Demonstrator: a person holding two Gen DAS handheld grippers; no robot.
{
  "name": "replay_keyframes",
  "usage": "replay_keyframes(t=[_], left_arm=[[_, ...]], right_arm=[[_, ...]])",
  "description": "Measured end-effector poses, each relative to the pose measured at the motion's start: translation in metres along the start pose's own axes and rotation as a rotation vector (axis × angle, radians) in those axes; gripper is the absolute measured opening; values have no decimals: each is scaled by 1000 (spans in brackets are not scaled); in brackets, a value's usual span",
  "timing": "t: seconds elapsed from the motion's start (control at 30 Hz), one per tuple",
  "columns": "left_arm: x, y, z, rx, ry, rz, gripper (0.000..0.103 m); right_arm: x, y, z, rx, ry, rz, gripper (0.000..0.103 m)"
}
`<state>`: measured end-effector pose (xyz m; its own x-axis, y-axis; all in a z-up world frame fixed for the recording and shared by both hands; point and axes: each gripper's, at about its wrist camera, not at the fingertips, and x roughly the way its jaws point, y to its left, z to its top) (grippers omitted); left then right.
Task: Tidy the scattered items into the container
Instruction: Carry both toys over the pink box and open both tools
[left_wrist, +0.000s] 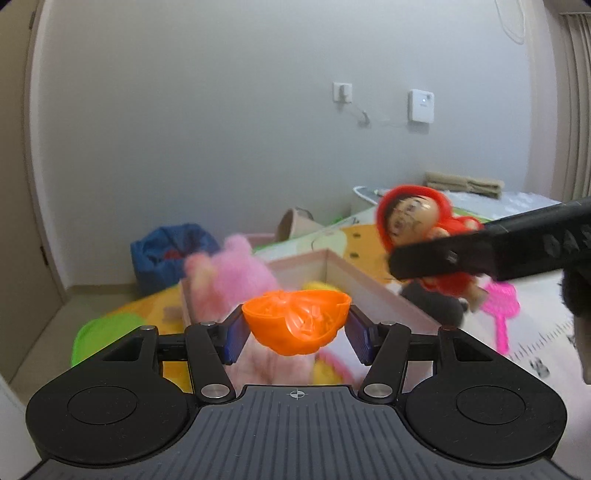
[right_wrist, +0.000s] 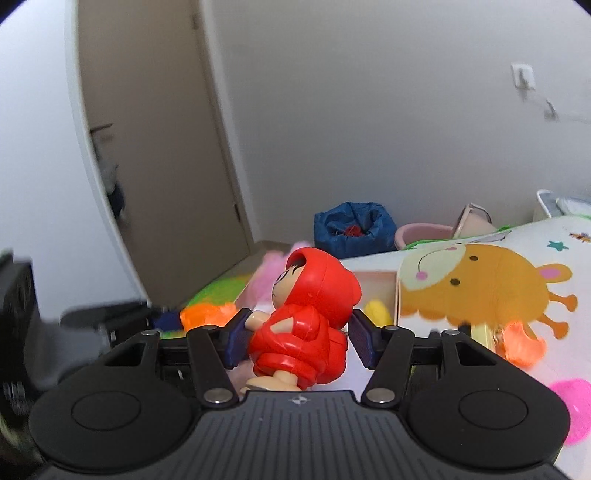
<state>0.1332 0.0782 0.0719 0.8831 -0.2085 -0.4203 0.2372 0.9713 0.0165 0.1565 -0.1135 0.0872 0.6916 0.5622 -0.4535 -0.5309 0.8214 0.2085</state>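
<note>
The left hand-held gripper (left_wrist: 296, 330) clamps an orange shell toy (left_wrist: 296, 320) above the pink box (left_wrist: 364, 286); the right hand-held gripper (right_wrist: 298, 339) grips a red-hooded figurine (right_wrist: 306, 317).

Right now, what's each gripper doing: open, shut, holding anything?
Left gripper: shut on the orange plastic shell toy.
Right gripper: shut on the red-hooded figurine.

- The pink plush toy (left_wrist: 236, 273) is blurred.
- The doll (left_wrist: 417, 229) is partly hidden behind the right gripper (left_wrist: 443, 260).
- The box (right_wrist: 373, 280) is mostly hidden.
</note>
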Motion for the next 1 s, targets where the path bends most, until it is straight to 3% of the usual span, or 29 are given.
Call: replay_keyframes(t=[0.17,0.23,0.3,0.37,0.53,0.7,0.87,1.0], left_arm=[[40,-16,11,46,2,-19,62],[49,-21,11,72,8,-22,70],[44,-24,6,99,-9,-32,84],[38,-28,-1,130,-17,-38,89],[32,-26,-9,98,8,-25,90],[23,-25,-10,70,7,-6,90],[3,-46,-15,60,5,-68,93],[-8,-69,-23,33,26,-150,93]], right_arm=[[34,-30,13,94,33,-14,57],[42,-39,11,127,69,15,58],[44,-45,8,148,73,32,59],[42,-48,6,141,59,32,59],[30,-56,11,150,17,25,59],[7,-72,13,123,-17,-46,59],[-14,-101,9,145,-36,-150,60],[-17,-118,-4,173,-11,-173,60]])
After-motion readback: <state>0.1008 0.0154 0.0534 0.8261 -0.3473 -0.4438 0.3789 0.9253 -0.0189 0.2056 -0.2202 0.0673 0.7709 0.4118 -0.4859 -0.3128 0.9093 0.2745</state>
